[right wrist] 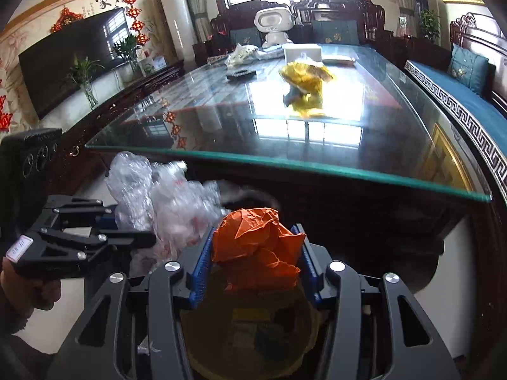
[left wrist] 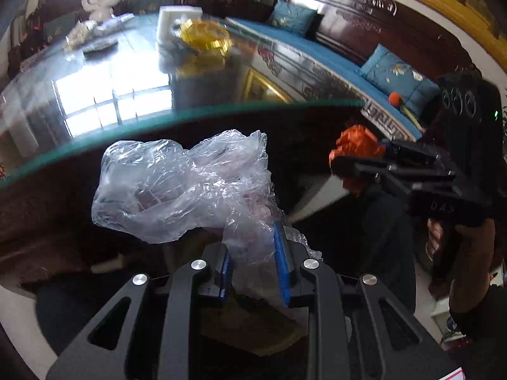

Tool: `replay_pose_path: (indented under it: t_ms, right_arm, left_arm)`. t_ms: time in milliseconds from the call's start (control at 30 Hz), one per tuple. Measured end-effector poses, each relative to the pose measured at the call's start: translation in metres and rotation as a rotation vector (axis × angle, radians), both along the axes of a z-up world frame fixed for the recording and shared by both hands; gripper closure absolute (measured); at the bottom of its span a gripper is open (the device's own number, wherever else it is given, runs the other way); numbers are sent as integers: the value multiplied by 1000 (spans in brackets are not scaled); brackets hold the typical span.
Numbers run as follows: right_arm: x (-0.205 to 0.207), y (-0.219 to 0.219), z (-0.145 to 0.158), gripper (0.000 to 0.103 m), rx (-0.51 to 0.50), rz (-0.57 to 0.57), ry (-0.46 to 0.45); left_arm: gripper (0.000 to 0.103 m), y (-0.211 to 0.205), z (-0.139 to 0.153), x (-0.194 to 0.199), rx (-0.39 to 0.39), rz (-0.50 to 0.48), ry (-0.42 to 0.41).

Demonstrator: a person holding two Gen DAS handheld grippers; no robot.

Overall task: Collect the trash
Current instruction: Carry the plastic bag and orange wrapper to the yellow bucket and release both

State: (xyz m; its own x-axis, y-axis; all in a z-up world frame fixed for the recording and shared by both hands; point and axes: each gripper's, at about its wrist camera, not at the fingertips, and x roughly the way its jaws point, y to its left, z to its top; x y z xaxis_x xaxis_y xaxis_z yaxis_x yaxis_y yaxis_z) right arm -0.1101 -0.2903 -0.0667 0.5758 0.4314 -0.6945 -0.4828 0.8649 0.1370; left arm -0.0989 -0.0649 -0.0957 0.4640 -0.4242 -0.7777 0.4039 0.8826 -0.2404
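Note:
My left gripper (left wrist: pixel 250 240) is shut on a crumpled clear plastic bag (left wrist: pixel 177 186), which billows out ahead of its blue pads. In the right wrist view the same bag (right wrist: pixel 164 209) shows blurred at the left, with the left gripper (right wrist: pixel 133 228) side-on. The right gripper (right wrist: pixel 253 231) is shut on a ball of crumpled orange paper (right wrist: pixel 253 243); it also appears at the right of the left wrist view, right gripper (left wrist: pixel 345 164) with the orange paper (left wrist: pixel 358 142). Both grippers hang below the glass table's front edge (right wrist: pixel 285 161). A round yellowish bin (right wrist: pixel 196 332) with trash inside lies under the right gripper.
On the glass table (left wrist: pixel 95 72) lie a yellow wrapper (right wrist: pixel 304 85), a white box (right wrist: pixel 302 52), a dark flat object (right wrist: pixel 240 74), a pale wrapper (right wrist: pixel 240 53) and a white robot toy (right wrist: pixel 274 27). A blue-cushioned wooden bench (right wrist: pixel 469 104) runs along the right; a TV (right wrist: pixel 73 60) stands left.

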Motion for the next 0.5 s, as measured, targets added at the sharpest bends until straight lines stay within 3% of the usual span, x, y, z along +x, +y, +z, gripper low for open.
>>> replay_pose_path:
  t_ms: [133,267,367,500]
  right_arm:
    - [-6,-6,-21,54,-11,-21,56]
    - [-7,-6,-45,54,-26,-26,121]
    - [-5,-5,-54,54,-25,-32,145]
    - [-7,-5,-61,54,-34,-37,156]
  left_arm:
    - [76,-14,-41,-5,17,-49,97]
    - [44,-25,-76,0,79,-76,167]
    - [33,-30,-91,5,82,-87,209]
    - [26,-33,-93,5,136,-75,180]
